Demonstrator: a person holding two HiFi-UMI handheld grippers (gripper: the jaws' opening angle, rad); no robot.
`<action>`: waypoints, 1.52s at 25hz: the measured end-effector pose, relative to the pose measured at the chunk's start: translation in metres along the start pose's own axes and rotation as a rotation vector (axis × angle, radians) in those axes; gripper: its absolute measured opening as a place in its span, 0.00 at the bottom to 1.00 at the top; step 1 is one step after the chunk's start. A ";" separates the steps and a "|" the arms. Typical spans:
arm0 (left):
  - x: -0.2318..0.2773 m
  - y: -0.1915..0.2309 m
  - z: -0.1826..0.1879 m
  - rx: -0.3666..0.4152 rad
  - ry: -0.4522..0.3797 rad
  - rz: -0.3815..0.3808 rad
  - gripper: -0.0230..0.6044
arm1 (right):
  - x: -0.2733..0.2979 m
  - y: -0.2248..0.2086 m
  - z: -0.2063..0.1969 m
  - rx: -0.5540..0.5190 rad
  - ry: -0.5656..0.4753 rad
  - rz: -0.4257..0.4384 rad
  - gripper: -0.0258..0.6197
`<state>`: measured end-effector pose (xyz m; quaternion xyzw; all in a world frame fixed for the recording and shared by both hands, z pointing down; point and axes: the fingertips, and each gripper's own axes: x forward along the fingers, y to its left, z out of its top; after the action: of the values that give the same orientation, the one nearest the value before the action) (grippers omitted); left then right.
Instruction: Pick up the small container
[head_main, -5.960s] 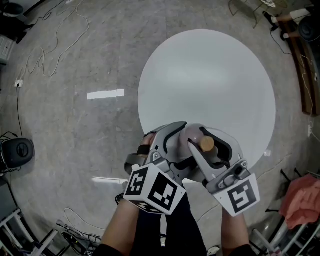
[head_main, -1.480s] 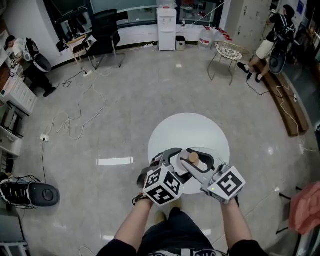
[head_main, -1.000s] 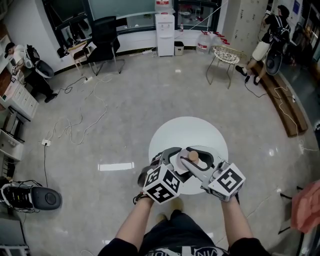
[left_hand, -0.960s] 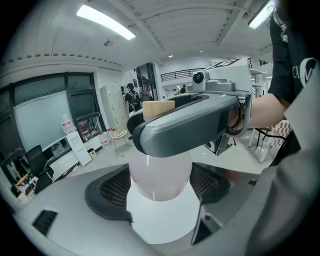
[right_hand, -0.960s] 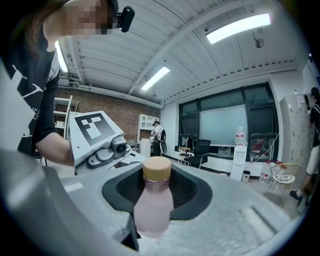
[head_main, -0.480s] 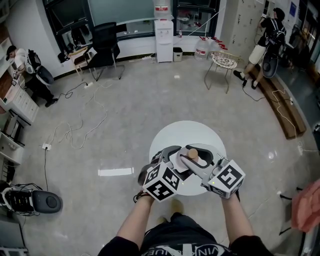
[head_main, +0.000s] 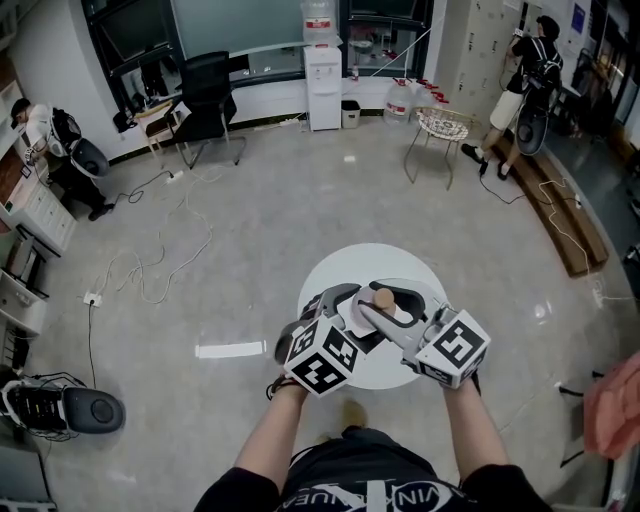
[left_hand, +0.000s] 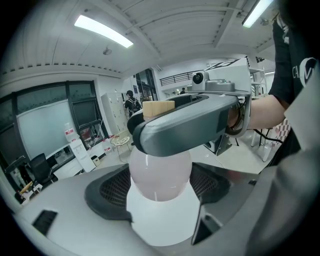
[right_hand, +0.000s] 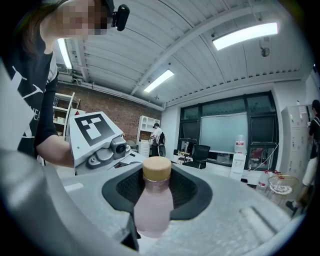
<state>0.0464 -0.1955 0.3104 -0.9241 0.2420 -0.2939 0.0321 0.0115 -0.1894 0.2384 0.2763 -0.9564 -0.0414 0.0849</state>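
Observation:
The small container is a pale pink bottle (head_main: 374, 308) with a tan cap (head_main: 383, 297), held in the air above the round white table (head_main: 370, 262). My left gripper (head_main: 352, 306) is shut on its body, dark pads on both sides of the bottle (left_hand: 160, 172). My right gripper (head_main: 386, 299) is shut on it from the other side. One right finger (left_hand: 185, 125) crosses the neck below the cap (left_hand: 158, 107). In the right gripper view the bottle (right_hand: 153, 205) stands upright between the jaws, with the left gripper's marker cube (right_hand: 95, 127) behind it.
Grey floor lies all round the table, with loose cables (head_main: 150, 260) at the left. A black chair (head_main: 208, 85), a water dispenser (head_main: 322, 70) and a wire chair (head_main: 440, 128) stand at the far side. A bench (head_main: 560, 220) and a person (head_main: 525, 70) are at the right.
Six seconds ago the grippers and bottle were close over the table; now they are well above it. Over the last second both grippers rose a little together, still holding the bottle.

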 end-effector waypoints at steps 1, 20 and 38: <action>0.001 -0.001 0.001 0.003 -0.002 0.002 0.60 | -0.002 0.000 0.000 0.003 0.002 -0.003 0.24; -0.004 0.001 0.026 0.034 -0.029 0.026 0.60 | -0.014 -0.006 0.022 -0.031 -0.026 -0.005 0.25; -0.009 0.004 0.032 0.045 -0.041 0.037 0.60 | -0.013 -0.005 0.030 -0.060 -0.028 -0.009 0.24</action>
<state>0.0561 -0.1977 0.2779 -0.9244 0.2516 -0.2797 0.0633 0.0195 -0.1856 0.2060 0.2776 -0.9545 -0.0742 0.0796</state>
